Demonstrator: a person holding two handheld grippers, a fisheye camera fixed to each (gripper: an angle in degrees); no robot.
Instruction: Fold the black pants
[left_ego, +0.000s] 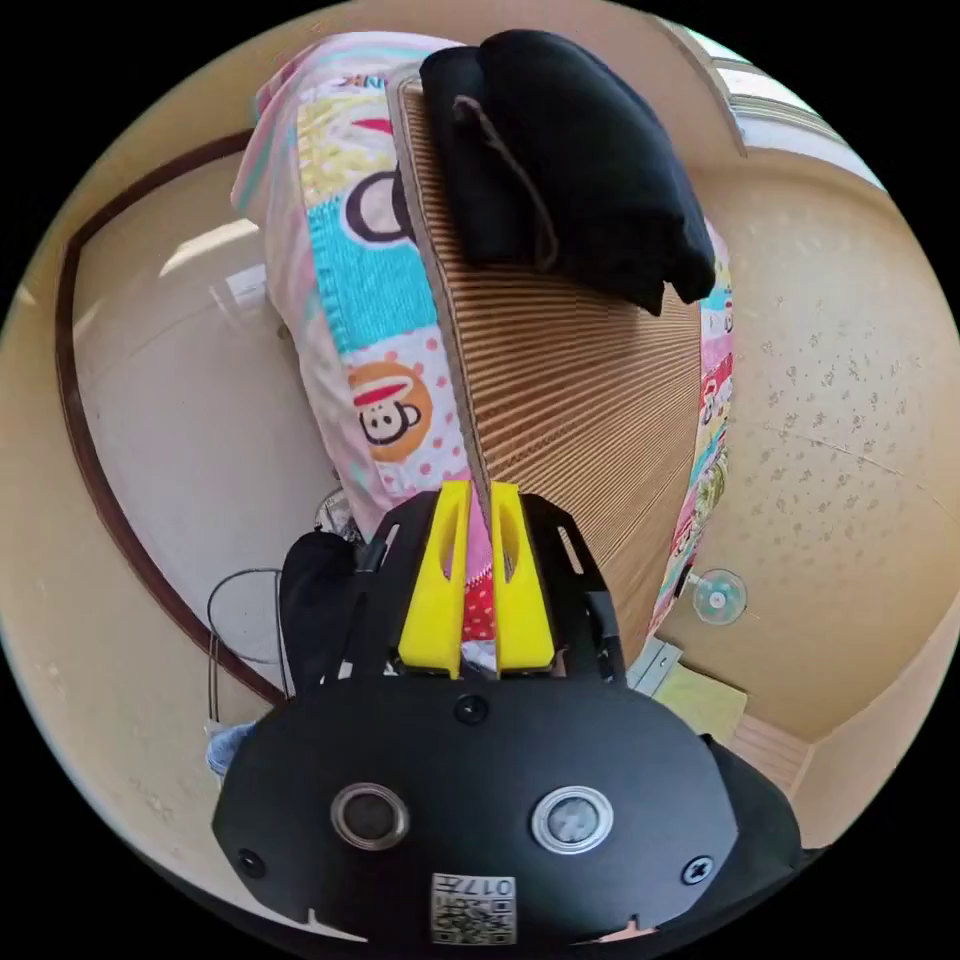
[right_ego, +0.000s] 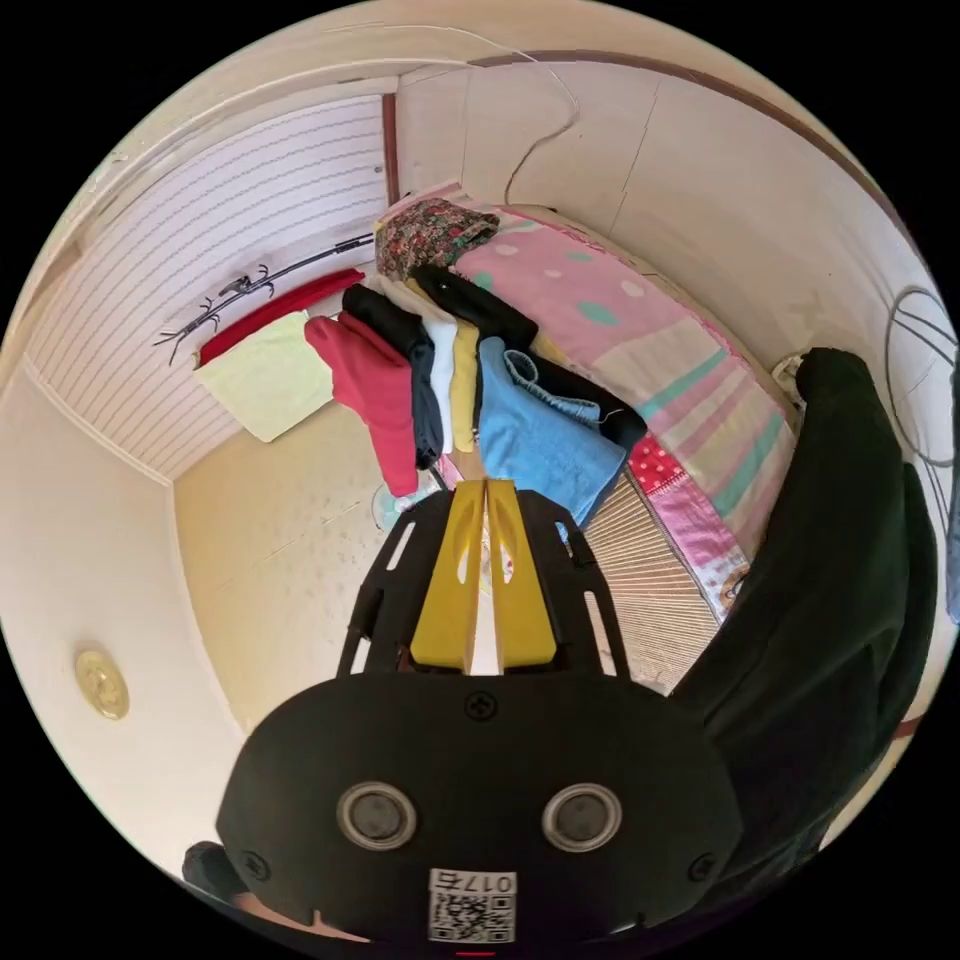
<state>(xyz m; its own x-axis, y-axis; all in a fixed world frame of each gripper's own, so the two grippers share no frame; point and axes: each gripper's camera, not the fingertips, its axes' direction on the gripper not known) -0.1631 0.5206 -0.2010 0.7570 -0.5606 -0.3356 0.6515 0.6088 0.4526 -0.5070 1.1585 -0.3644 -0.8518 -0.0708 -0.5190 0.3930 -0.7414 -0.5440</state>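
The black pants (left_ego: 575, 160) lie folded into a thick bundle on the ribbed mat (left_ego: 590, 400). A brown string (left_ego: 520, 170) runs across the top of the bundle. The pants sit at the far end of the mat, away from the left gripper (left_ego: 480, 500). One corner of the bundle hangs a little past the mat's edge.

The mat lies on a bed with a bright patchwork sheet (left_ego: 370, 300) that has cartoon monkey faces on it. The sheet shows on both sides of the mat.

The left gripper has two yellow jaws. They stand close together with only a thin gap between them. Nothing is held in them. Their tips are at the near end of the mat, well apart from the pants.

In the right gripper view, the right gripper (right_ego: 487, 495) also has its yellow jaws pressed close together, and they hold nothing. Past its tips, a pile of clothes (right_ego: 450, 390) lies at the edge of the mat (right_ego: 650, 580). A red piece, a black piece, a white one, a yellow one and a blue one hang side by side. A pink blanket (right_ego: 620, 320) with stripes and dots lies beside the mat. A person's dark sleeve (right_ego: 830, 600) shows near the mat too.
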